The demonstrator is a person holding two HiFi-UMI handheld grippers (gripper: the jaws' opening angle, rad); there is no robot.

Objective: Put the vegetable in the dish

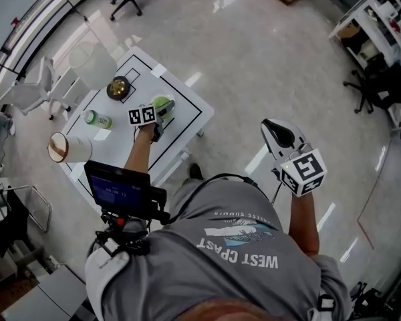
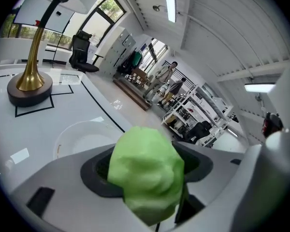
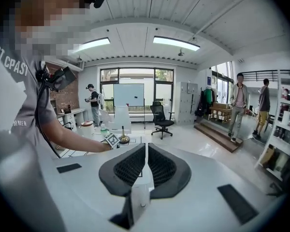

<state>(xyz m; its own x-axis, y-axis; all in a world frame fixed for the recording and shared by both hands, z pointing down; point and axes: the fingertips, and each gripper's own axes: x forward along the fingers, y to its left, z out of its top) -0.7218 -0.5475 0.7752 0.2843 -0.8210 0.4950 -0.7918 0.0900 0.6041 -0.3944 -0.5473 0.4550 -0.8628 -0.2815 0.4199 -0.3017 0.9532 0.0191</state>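
On glossy floor [image 1: 267,59]: black-lined white table [image 1: 190,107], dish [image 2: 77,137].

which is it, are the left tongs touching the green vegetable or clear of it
Touching. The left gripper view shows the green vegetable wedged between the left tongs, its sides pressed against both dark pads with no gap.

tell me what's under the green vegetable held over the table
A white dish lies on the table below and just beyond the vegetable. The vegetable and the jaws holding it cover the dish's near rim.
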